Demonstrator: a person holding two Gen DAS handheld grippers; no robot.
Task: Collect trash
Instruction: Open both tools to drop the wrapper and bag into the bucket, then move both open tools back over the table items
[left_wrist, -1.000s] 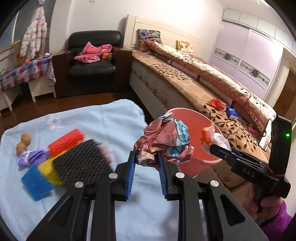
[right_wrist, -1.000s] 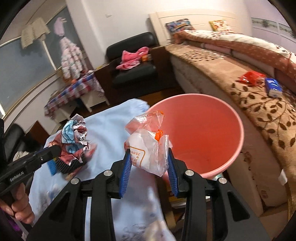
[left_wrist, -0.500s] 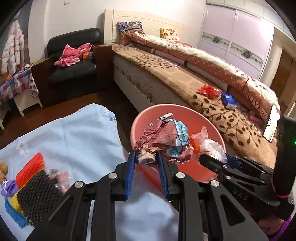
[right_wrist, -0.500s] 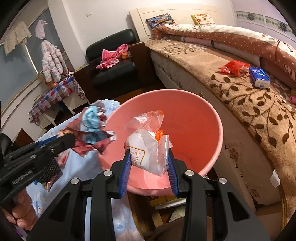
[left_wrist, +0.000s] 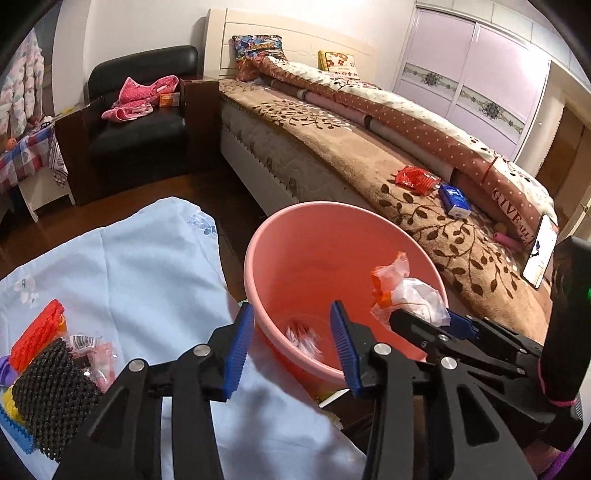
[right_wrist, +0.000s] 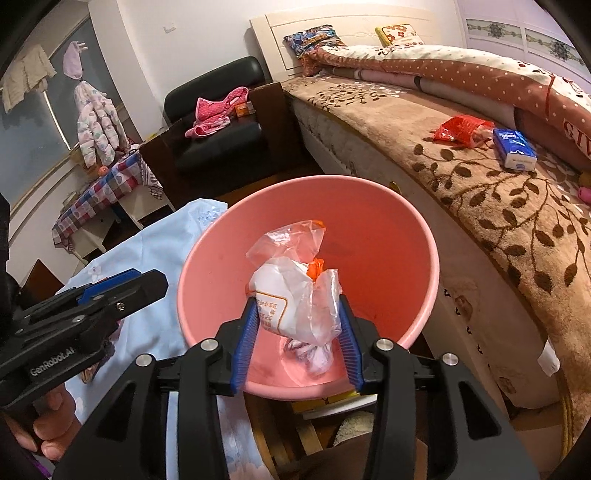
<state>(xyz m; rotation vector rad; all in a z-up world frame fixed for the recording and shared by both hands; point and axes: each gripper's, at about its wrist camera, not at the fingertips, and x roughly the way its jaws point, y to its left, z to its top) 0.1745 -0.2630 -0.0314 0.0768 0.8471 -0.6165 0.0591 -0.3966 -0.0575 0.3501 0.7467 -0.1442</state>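
A pink bucket (left_wrist: 332, 206) (right_wrist: 332, 179) stands between the blue-clothed table and the bed. My left gripper (left_wrist: 291, 314) hangs over its near rim with its jaws opening and nothing between them. A crumpled red and blue wrapper (left_wrist: 303, 338) (right_wrist: 310, 354) lies blurred at the bucket's bottom. My right gripper (right_wrist: 297, 301) is above the bucket's inside with a clear and white plastic bag (right_wrist: 295, 295) (left_wrist: 410, 295) between its blue pads. Those jaws are opening, and the pads still touch the bag. The left gripper (right_wrist: 147, 280) shows at the left of the right wrist view.
On the light blue cloth (left_wrist: 147, 266) at the left lie an orange block (left_wrist: 35, 332), a black mesh piece (left_wrist: 48, 395) and small wrappers (left_wrist: 96, 350). The bed (left_wrist: 351, 158) carries a red packet (left_wrist: 415, 177), a blue tissue pack (left_wrist: 456, 201) and a phone (left_wrist: 539, 258). A black armchair (left_wrist: 140, 125) stands behind.
Both grippers have moved over the bucket. The left jaws have spread and the crumpled wrapper has dropped from them into the bucket. The right gripper still has the bag.
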